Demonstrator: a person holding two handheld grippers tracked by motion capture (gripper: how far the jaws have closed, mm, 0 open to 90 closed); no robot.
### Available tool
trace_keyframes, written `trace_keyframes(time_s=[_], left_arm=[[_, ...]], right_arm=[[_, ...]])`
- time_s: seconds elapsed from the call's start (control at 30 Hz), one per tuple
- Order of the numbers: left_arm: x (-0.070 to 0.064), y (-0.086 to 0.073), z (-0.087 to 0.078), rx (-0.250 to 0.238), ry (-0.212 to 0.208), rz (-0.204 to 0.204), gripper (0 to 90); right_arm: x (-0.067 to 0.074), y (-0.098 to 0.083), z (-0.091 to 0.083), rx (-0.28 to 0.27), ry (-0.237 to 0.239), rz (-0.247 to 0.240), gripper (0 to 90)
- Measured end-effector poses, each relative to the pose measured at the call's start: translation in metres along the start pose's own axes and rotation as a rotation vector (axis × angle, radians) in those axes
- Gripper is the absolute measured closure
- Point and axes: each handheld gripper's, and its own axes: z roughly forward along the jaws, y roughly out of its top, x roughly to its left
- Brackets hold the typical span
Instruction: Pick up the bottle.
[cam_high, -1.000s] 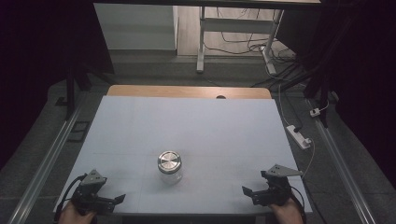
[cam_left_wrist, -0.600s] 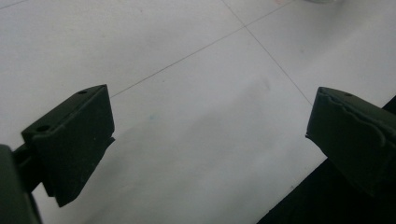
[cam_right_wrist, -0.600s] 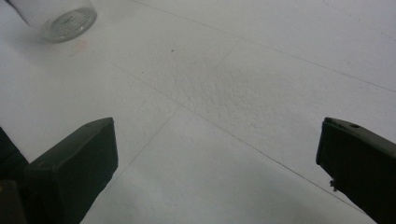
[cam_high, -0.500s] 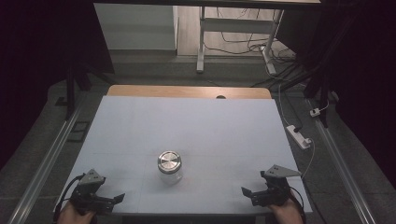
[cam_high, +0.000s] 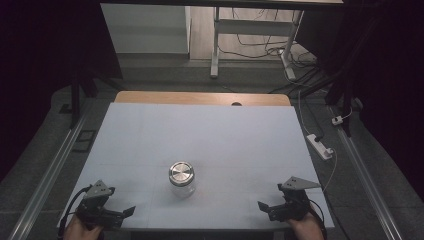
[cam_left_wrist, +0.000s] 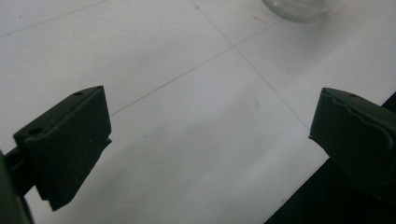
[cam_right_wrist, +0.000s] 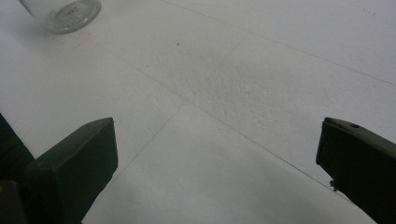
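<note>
Glass jar with a round silver metal lid (cam_high: 181, 179) stands upright mid-table on the wide white tabletop (cam_high: 200, 130), between the left gripper (cam_high: 122, 214), jaws just opened wide and empty, and the right gripper (cam_high: 265, 207), likewise wide and empty.

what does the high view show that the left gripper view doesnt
High view alone: the jar's metal lid, both grippers at the table's near edge, the left gripper and right gripper, plus the floor and a white power strip beyond the table. Left gripper view alone: its own jaws close up, standing wide apart with nothing between them, having just been opening. Both: the white table and the glass jar.
</note>
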Motion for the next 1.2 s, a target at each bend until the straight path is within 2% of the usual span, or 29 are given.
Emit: trace_keyframes(time_s=[0.23, 0.4, 0.73, 0.97, 1.2], left_arm=[[-0.002, 0.004, 0.002, -0.016, -0.015, 0.013, 0.0], [-0.004, 0.007, 0.005, -0.009, -0.021, 0.025, 0.0], [-0.008, 0.016, 0.012, -0.033, -0.043, 0.079, 0.0], [-0.012, 0.023, 0.020, -0.044, -0.067, 0.119, 0.0], [-0.010, 0.029, 0.025, -0.062, -0.100, 0.113, 0.0]], right_arm=[[0.001, 0.000, 0.001, 0.012, 0.004, -0.009, 0.0], [0.002, 0.001, 0.003, 0.028, 0.011, -0.026, 0.2], [0.006, 0.001, 0.006, 0.060, 0.023, -0.069, 3.3], [0.006, 0.002, 0.007, 0.069, 0.024, -0.070, 3.7], [0.007, 0.002, 0.008, 0.085, 0.025, -0.085, 4.7]])
